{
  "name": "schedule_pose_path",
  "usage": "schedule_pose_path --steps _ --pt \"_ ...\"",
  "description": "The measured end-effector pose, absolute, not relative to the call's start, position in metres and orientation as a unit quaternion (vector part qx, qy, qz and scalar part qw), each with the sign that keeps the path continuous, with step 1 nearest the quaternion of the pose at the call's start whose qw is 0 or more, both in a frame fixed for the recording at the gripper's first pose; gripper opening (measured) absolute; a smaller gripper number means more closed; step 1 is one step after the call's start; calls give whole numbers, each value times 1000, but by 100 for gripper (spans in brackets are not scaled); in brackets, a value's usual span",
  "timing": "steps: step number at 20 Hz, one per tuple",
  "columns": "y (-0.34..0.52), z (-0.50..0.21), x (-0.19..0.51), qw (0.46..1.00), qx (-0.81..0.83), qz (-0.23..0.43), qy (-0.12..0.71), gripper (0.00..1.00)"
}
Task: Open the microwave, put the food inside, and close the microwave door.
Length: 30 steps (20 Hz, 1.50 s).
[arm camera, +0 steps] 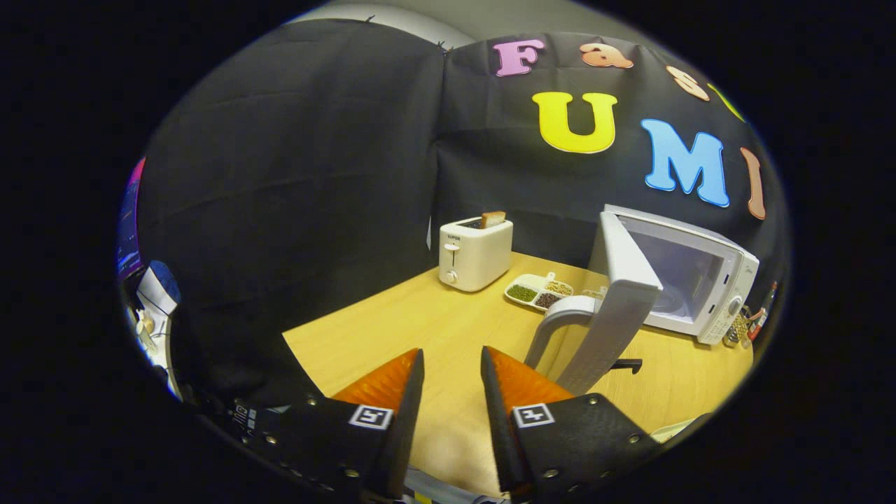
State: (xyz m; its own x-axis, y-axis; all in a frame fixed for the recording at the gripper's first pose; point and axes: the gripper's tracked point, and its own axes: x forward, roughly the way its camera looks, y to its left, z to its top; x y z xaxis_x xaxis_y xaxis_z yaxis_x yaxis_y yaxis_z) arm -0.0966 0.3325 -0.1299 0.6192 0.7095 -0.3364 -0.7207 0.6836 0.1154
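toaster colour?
White or cream, best seen in the gripper view: the toaster stands beyond the open gripper, on the wooden table.

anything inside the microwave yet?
The microwave stands with its door swung open. The part of the cavity on show looks bare, but the door covers its lower left part. The gripper fingers are open, holding nothing.

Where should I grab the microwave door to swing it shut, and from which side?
Judging by its pose, take the curved handle at the free edge of the open microwave door, coming from the outer face, which is turned toward the toaster. The handle stands off the panel, leaving a gap for a finger. The gripper is open, holding nothing.
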Motion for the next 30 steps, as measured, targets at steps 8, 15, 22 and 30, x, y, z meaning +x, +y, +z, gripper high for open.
schedule_pose_path --steps 8,15,22,30 --pt "264 -41 -75 933 53 343 92 95" --pt "183 -63 -40 965 51 235 107 95" --pt "108 -106 -19 975 56 149 155 95" --pt "37 -196 -21 962 23 81 259 95"
